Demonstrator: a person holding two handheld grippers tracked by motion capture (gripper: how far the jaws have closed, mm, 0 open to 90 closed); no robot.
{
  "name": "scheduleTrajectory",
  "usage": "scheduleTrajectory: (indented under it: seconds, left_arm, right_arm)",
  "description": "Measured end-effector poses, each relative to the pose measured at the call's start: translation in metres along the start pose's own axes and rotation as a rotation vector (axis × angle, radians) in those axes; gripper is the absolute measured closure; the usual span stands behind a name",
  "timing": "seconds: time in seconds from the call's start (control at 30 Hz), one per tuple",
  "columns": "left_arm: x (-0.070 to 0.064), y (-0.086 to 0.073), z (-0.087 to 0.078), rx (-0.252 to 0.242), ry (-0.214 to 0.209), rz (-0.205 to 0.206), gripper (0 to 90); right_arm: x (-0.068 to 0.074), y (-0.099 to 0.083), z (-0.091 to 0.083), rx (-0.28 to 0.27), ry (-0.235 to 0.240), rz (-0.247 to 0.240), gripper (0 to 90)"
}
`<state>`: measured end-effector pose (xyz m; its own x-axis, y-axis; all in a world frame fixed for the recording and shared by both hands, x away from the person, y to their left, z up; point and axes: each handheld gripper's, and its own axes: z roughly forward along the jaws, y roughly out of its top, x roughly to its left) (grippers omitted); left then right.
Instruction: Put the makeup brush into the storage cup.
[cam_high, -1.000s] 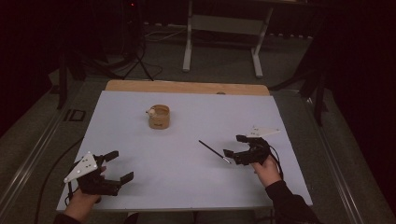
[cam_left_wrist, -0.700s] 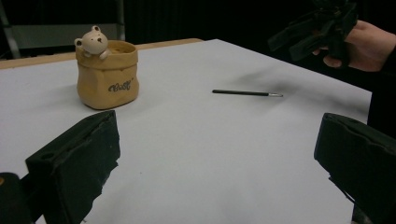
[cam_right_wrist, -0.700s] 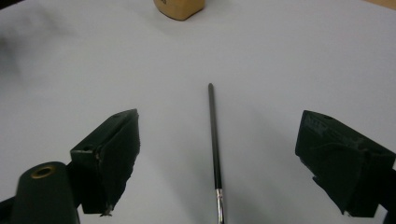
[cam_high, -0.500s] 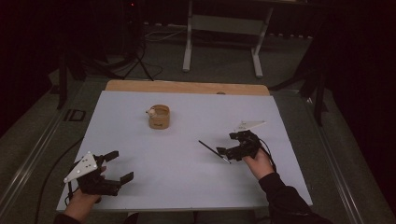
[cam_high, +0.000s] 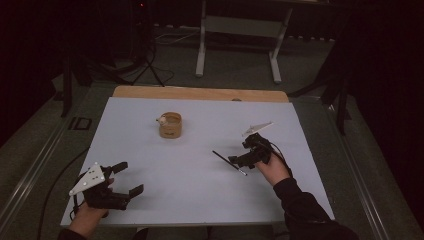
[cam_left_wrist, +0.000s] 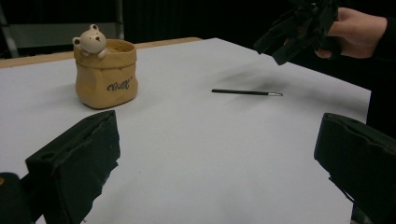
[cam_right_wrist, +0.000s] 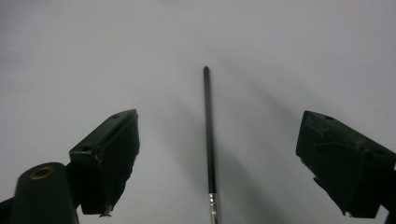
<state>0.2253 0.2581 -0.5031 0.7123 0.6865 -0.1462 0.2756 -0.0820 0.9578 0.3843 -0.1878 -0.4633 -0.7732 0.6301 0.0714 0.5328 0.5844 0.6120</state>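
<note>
Right gripper view: pen (cam_right_wrist: 208, 140) lay lengthwise between wide-open jaws of right gripper (cam_right_wrist: 219, 168), not yet touched. Left gripper (cam_high: 120, 182) open, empty, well apart.

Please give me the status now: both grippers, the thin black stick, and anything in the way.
Right gripper open, above the stick's metal-tipped end. Left gripper open, idle at the table's near left. Black stick flat on the white table, ungripped. Bear pot far off; no obstruction.

one bear pot (cam_high: 170, 125), one thin black stick (cam_high: 229, 163), one table (cam_high: 200, 200), two grippers.
</note>
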Motion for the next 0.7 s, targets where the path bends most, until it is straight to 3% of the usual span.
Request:
scheduleTrajectory:
  seconds: [0.1, 0.2, 0.43, 0.7]
  left_arm:
    - [0.0, 0.0, 0.0, 0.001, 0.006, 0.001, 0.9]
    - [0.0, 0.0, 0.0, 0.0, 0.006, 0.002, 0.9]
    - [0.0, 0.0, 0.0, -0.002, 0.003, 0.0, 0.8]
    - [0.0, 0.0, 0.0, -0.002, 0.001, -0.001, 0.8]
  right_arm:
    - [0.001, 0.004, 0.002, 0.023, -0.011, -0.01, 13.5]
    - [0.004, 0.008, 0.005, 0.083, -0.03, -0.052, 14.7]
    - [0.015, 0.014, 0.013, 0.197, -0.032, -0.116, 32.3]
    - [0.019, 0.014, 0.016, 0.268, -0.019, -0.075, 49.3]
